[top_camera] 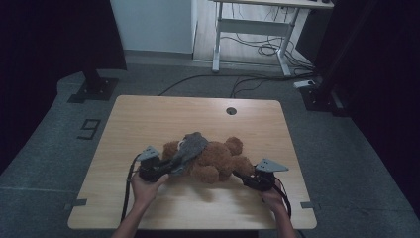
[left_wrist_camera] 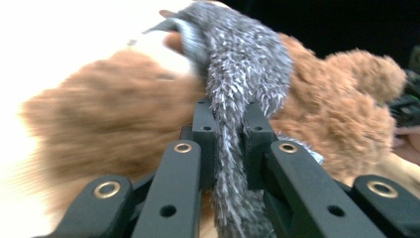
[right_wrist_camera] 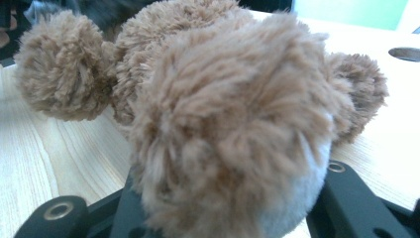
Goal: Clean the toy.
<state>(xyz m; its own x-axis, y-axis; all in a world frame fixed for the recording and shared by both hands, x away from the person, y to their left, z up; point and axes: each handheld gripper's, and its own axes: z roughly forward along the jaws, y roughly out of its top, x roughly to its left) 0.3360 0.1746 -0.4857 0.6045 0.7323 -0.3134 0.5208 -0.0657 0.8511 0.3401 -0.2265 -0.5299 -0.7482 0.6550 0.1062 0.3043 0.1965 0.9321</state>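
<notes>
Two grippers at brown teddy bear (top_camera: 218,158) on worktop (top_camera: 148,119), left gripper (top_camera: 166,168) clamped on grey garment (top_camera: 190,148) draped over bear, right gripper (top_camera: 242,176) clamped on bear's foot.

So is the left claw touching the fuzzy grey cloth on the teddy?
Touching. The left gripper view shows the left claw with both jaws pinched on the grey cloth, which runs between them over the teddy bear.

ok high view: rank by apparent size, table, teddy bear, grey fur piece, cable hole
1. table
2. teddy bear
3. grey fur piece, draped over the bear
4. cable hole, farther from the camera but plainly smallest
</notes>
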